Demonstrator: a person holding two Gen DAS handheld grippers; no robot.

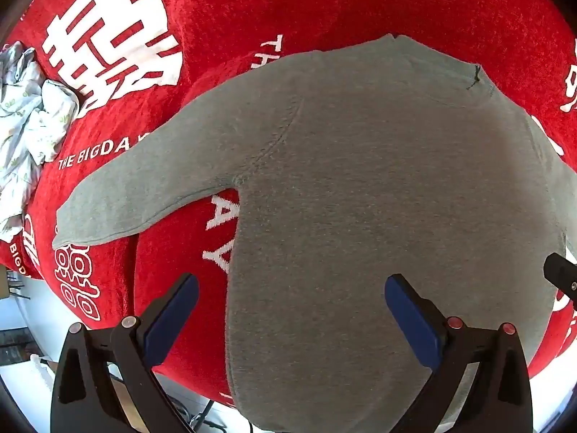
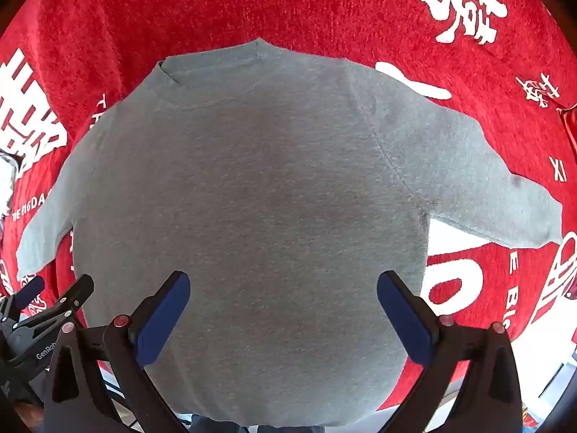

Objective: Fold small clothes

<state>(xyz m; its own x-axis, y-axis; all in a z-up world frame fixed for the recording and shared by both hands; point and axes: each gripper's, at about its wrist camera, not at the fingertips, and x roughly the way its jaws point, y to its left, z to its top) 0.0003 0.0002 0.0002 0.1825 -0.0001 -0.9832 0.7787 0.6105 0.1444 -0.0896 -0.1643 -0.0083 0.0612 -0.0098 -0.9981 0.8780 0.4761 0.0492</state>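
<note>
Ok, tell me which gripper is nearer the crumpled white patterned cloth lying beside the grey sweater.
Left. The left gripper hangs over the grey long-sleeved sweater on the side where the crumpled white patterned cloth lies; the right gripper is farther over.

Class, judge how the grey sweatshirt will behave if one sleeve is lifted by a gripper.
The grey sweatshirt lies limp and flat, so it will probably drape and sag. Its sleeve likely lifts lightly. The fuzzy red blanket may grip it, resisting sliding.

Home; red blanket (image 1: 324, 11), crumpled laundry (image 1: 25, 115)
</note>
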